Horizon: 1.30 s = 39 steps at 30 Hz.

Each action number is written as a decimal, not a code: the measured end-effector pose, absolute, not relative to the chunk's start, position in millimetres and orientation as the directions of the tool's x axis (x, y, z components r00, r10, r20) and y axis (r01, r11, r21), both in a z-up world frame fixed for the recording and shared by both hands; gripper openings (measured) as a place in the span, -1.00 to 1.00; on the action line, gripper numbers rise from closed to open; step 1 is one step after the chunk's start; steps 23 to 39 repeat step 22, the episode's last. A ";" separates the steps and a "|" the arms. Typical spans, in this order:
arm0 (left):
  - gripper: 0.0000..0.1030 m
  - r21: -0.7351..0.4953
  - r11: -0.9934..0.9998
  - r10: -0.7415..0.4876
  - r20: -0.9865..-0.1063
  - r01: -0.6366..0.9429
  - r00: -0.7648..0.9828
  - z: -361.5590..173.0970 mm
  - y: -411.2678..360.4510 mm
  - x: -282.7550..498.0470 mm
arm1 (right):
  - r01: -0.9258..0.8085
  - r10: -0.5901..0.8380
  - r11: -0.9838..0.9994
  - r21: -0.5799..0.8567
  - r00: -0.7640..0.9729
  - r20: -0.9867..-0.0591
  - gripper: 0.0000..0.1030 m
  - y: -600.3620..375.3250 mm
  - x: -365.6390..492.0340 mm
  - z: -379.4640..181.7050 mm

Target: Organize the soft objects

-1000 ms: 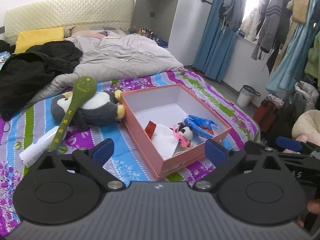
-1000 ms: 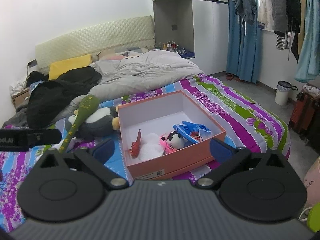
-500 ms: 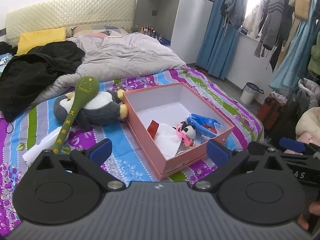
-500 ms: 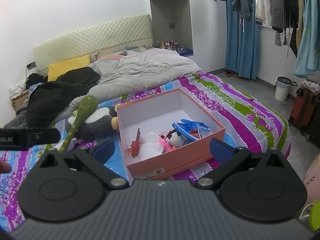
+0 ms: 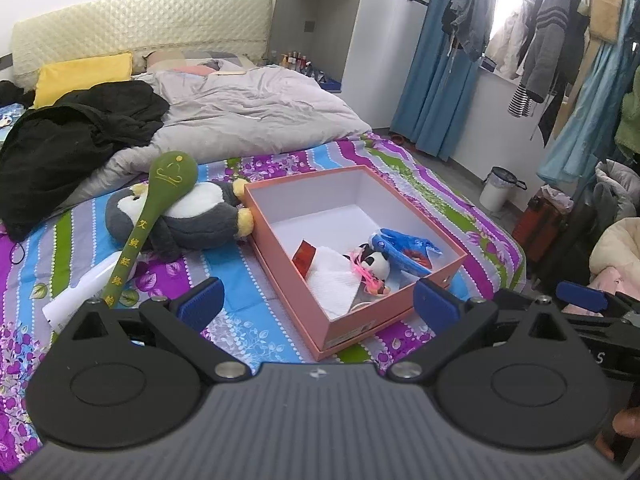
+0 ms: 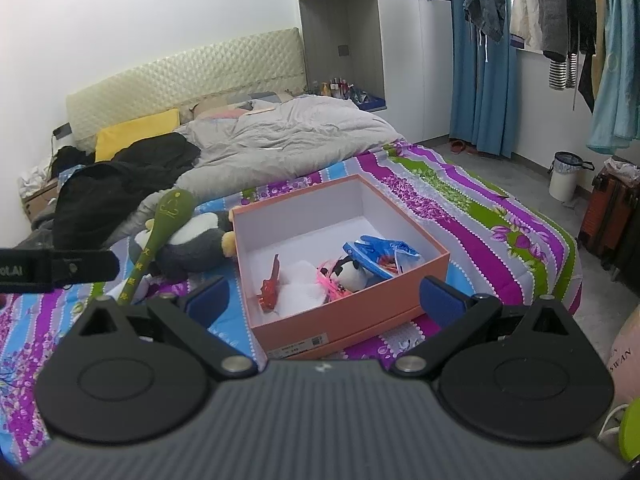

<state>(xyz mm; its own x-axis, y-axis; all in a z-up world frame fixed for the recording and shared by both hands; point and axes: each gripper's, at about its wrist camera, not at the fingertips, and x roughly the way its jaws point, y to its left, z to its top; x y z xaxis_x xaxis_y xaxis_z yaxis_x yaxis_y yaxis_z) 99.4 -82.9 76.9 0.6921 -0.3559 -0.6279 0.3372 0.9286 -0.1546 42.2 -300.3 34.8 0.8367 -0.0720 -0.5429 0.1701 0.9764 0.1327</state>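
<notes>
This was a bedroom in a home. A bed (image 5: 400, 168) with a purple, blue and green striped floral sheet filled most of the room, backed by a quilted cream headboard (image 5: 140, 24). A rumpled grey duvet (image 5: 256, 108), a yellow pillow (image 5: 80, 76) and a heap of black clothing (image 5: 68, 140) lay on it. Blue curtains (image 6: 480, 60) hung beside a white wardrobe (image 6: 380, 40), and coats and shirts (image 5: 552, 40) hung by the window. A small waste bin (image 6: 564, 176) stood on the grey floor.

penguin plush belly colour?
White, on the grey penguin plush with yellow feet; clearest in the left wrist view.
</notes>
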 end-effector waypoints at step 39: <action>0.98 -0.140 0.931 -0.347 -0.625 0.337 0.699 79.7 -86.5 97.2 | 0.164 -0.062 0.976 0.142 0.839 -0.540 1.00 -299.6 41.9 37.4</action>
